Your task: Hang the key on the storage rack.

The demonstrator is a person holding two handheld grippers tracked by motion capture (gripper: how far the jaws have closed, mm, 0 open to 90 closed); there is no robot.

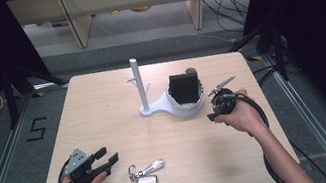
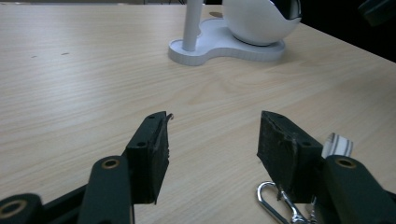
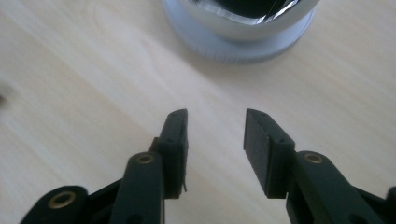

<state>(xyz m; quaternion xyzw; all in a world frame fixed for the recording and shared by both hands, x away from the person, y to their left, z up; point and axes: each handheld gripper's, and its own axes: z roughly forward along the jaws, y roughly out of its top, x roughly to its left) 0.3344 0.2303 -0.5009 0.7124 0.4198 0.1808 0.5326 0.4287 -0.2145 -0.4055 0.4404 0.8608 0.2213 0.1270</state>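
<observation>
Pale wood tabletop [image 1: 103,112] lies under both grippers. From the left gripper [image 1: 109,161], jaws parted and holding nothing, the key ring [image 1: 145,176] lies just beside it, flat and unlifted. Further off, the right gripper [image 1: 215,112] stands partly open and empty near the white stand [image 1: 153,107], whose bowl already holds a dark box [image 1: 185,89]; hanging the keys appears left.

In the left gripper view, the keyring [image 2: 275,205] is cut off by the bottom edge and partly hidden behind the jaw. In the right gripper view, the bowl [image 3: 243,28] is blurred and cut by the top edge. The dark thing [image 1: 185,89] in the bowl cannot be identified.
</observation>
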